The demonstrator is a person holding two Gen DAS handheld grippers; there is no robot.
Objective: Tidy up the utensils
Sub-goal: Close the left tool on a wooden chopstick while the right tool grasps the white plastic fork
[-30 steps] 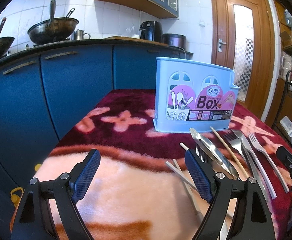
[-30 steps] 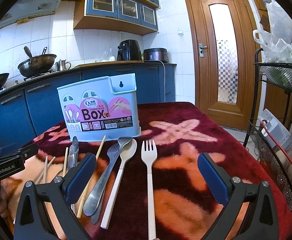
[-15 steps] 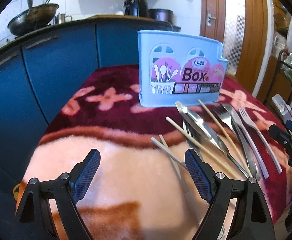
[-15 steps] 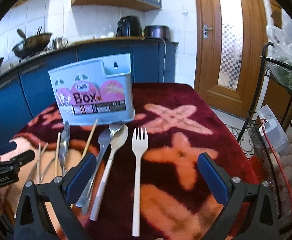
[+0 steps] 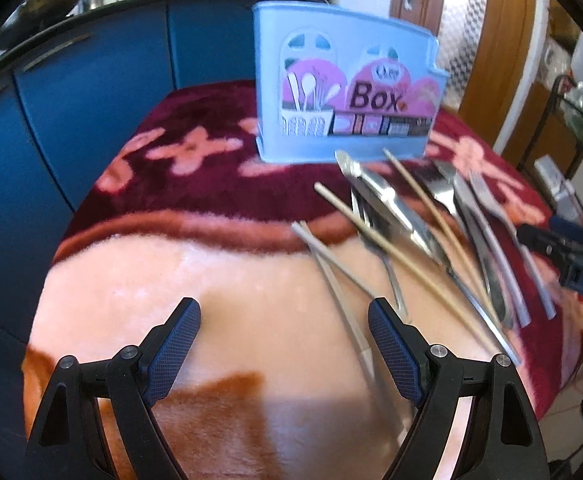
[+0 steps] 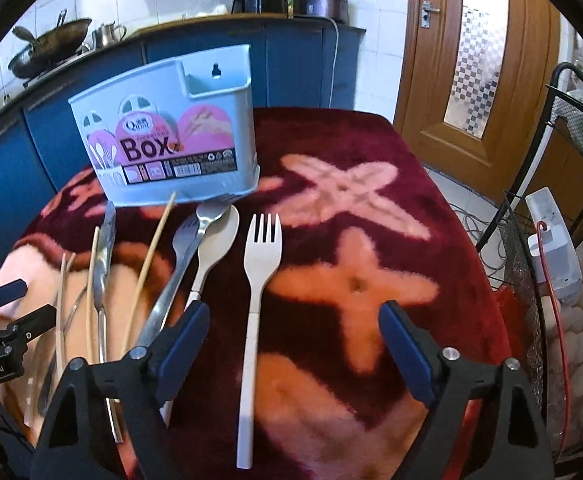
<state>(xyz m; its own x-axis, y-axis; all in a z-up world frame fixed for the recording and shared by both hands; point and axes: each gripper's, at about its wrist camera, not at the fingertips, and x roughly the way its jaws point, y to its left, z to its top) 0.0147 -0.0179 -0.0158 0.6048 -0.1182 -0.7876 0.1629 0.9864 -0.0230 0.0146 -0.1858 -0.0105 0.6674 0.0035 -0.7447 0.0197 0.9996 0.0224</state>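
Observation:
A light blue utensil box (image 5: 343, 92) (image 6: 167, 136) labelled "Box" stands upright at the far side of the red flowered blanket. Before it lie a white plastic fork (image 6: 257, 280), a white spoon (image 6: 215, 240), a metal fork (image 6: 175, 264), wooden chopsticks (image 6: 151, 256) (image 5: 403, 256) and a metal utensil (image 6: 105, 248). My right gripper (image 6: 295, 312) hovers over the white fork's handle; its jaws are closing and the pads stand clear of the handle. My left gripper (image 5: 283, 312) is open over the pale part of the blanket, with pale chopsticks (image 5: 331, 276) beside its right finger.
Blue kitchen cabinets (image 5: 91, 100) run behind and left of the table. A black wire rack (image 6: 531, 240) holding a white power strip (image 6: 551, 248) stands close to the table's right edge. A wooden door (image 6: 471, 60) is at the back right.
Both grippers have tipped downward, so the box sits higher in each view. The right jaws have narrowed a little, and the white fork's handle now lies between them.

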